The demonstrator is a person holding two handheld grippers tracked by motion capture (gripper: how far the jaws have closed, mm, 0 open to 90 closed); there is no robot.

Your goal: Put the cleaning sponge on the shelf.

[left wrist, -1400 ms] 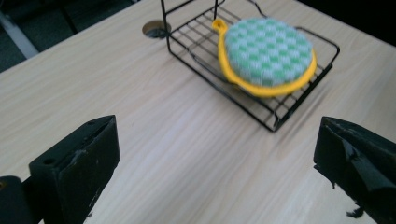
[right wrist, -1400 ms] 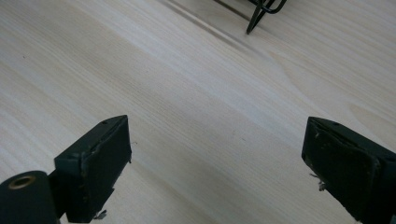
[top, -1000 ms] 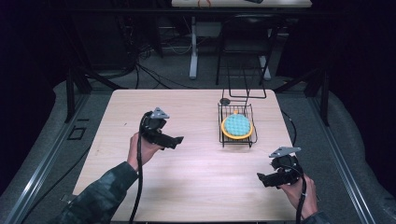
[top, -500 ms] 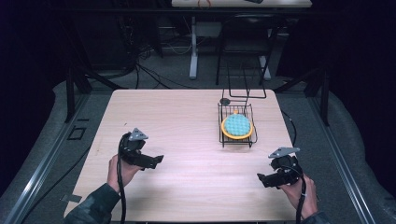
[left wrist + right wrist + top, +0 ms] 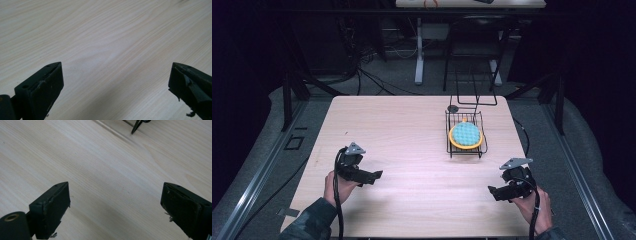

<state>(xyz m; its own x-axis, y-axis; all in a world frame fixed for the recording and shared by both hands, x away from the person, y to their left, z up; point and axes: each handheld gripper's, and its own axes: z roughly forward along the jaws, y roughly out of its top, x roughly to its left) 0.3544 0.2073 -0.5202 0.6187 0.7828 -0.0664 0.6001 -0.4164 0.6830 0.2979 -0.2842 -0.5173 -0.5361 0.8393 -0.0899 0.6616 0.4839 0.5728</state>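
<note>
My left gripper (image 5: 374, 175) rests low over the front left of the wooden table (image 5: 407, 130), held by a hand, its jaws wide apart with bare wood between them (image 5: 116, 72). My right gripper (image 5: 493, 191) sits near the front right corner, also open, nothing between its jaws (image 5: 115, 195). A black wire basket (image 5: 465, 134) stands at the table's right rear. In it lies a round orange-rimmed thing with a teal top (image 5: 465, 134). One foot of the basket (image 5: 136, 126) shows at the top of the right gripper view.
A tall wire handle (image 5: 474, 87) rises from the basket's back. A small dark round object (image 5: 453, 108) lies just behind the basket. Beyond the table are desk legs and cables on a dark floor. Cables trail from both grippers toward the front edge.
My left gripper has moved back toward the front left of the table, away from the middle. The right gripper has stayed where it was.
</note>
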